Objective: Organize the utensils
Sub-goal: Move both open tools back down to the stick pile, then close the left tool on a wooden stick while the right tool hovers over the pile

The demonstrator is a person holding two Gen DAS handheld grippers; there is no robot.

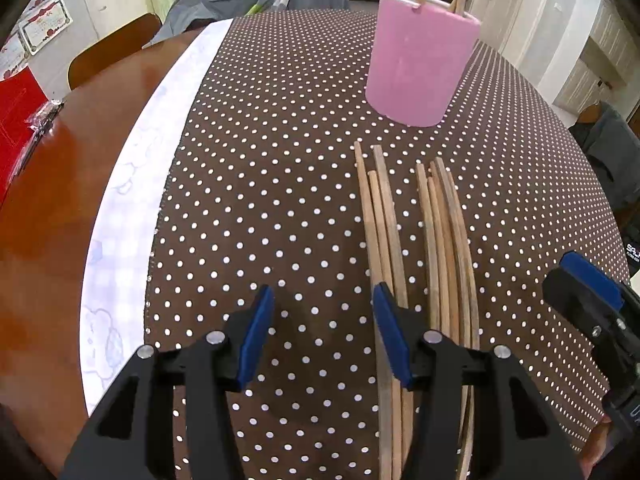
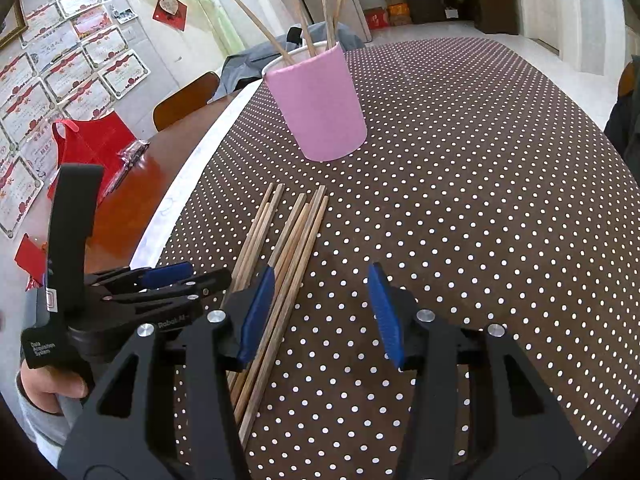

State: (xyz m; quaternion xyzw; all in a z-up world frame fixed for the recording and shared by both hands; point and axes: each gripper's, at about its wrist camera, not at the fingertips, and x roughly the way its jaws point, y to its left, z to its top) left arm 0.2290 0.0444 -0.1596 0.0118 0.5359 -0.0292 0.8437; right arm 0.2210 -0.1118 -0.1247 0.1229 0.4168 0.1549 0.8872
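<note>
Several wooden chopsticks (image 1: 416, 240) lie side by side on the brown polka-dot tablecloth (image 1: 260, 184); they also show in the right wrist view (image 2: 284, 248). A pink cup (image 1: 420, 60) stands beyond them with several chopsticks upright in it, and it shows in the right wrist view (image 2: 320, 108) too. My left gripper (image 1: 324, 332) is open and empty, low over the cloth just left of the chopsticks, its right finger over the leftmost ones. My right gripper (image 2: 320, 316) is open and empty, just right of the chopsticks. The left gripper also appears in the right wrist view (image 2: 160, 280).
A white cloth strip (image 1: 132, 208) and bare wooden table (image 1: 52, 200) lie to the left, with a red bag (image 1: 16, 120) on it. A wooden chair (image 1: 116, 48) and grey clothing (image 1: 248, 0) stand behind the table. The right gripper shows at the left view's edge (image 1: 592, 300).
</note>
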